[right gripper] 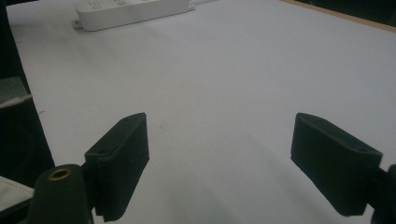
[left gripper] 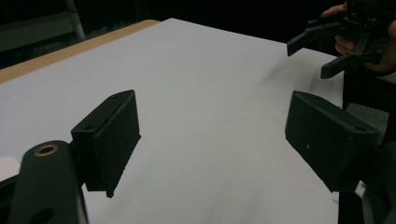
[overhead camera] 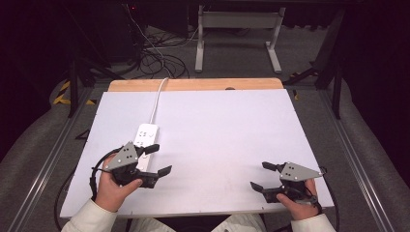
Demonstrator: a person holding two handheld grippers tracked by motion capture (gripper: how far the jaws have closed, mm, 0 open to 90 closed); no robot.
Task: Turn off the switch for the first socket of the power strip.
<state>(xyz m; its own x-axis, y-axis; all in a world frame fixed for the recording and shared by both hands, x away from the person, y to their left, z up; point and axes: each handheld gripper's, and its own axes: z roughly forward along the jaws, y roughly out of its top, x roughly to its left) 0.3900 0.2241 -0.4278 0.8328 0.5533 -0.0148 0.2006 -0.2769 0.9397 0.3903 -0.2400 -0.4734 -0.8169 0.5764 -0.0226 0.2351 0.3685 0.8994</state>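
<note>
A white power strip [overhead camera: 145, 137] lies on the left part of the white board [overhead camera: 222, 140], its white cord running off the far edge. My left gripper [overhead camera: 157, 176] is held just in front of the strip, low over the board, jaws open and nothing between them [left gripper: 219, 140]. My right gripper [overhead camera: 261, 176] hovers near the board's front right corner, also open and empty [right gripper: 233, 158]. In the right gripper view the power strip [right gripper: 130, 11] lies far off at the top left. The left gripper view catches the right gripper [left gripper: 334, 49] in a hand at the top right.
A strip of wooden tabletop [overhead camera: 193, 84] shows beyond the board's far edge. Metal rails [overhead camera: 58, 150] run along both sides of the table. On the floor behind lie tangled cables [overhead camera: 154, 58] and a white desk frame [overhead camera: 237, 38].
</note>
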